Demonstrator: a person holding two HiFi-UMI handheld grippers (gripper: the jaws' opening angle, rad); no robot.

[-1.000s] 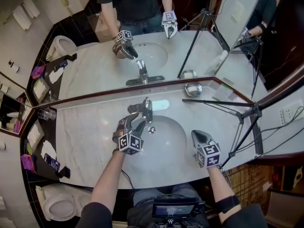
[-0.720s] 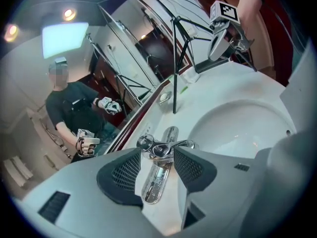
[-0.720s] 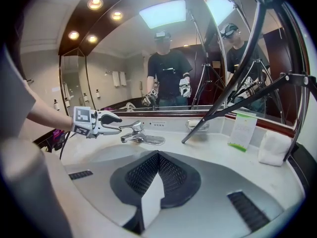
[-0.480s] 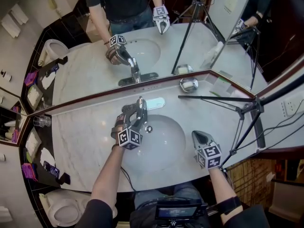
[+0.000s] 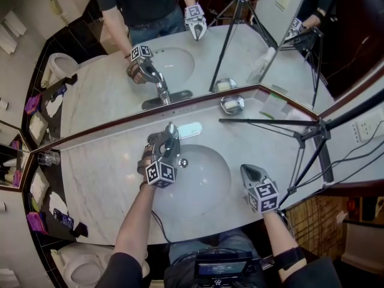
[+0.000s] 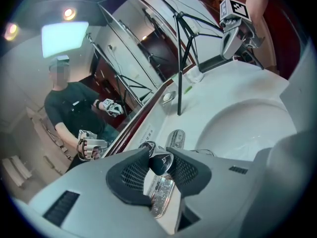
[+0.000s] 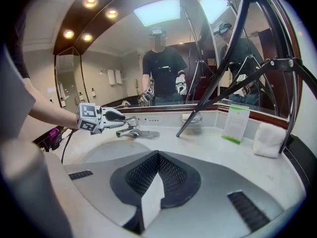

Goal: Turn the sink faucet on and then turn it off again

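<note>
Closing in since the earlier frames, the left gripper (image 5: 164,145) has settled onto the faucet, and its jaws have just been drawing together around the faucet handle (image 6: 162,161).

Nearest the person, the right gripper (image 5: 249,173) hovers over the front right of the marble counter (image 5: 102,182), beside the sink basin (image 5: 207,182). Its jaws are pressed fully together with nothing between them, and it touches nothing.

Farther in, at the back rim of the basin, stands the faucet (image 7: 132,131), fixed to the counter just in front of the mirror (image 5: 114,83). The left gripper view shows the two pads bearing on either side of the handle's rounded chrome end, about half closed on it. No stream of water can be made out, so the turning-on step is probably just beginning.

Handling, as a judgement: the handle is rigid polished metal pivoting on a fixed body, so it will not give or deform. It is smooth and likely slippery under the pads. Taking hold near the free tip, as here, gives the most leverage, and a firm squeeze with a steady lift should move it.

Beyond, on the right, are a soap dish (image 5: 233,104) and a tripod (image 5: 312,138).
</note>
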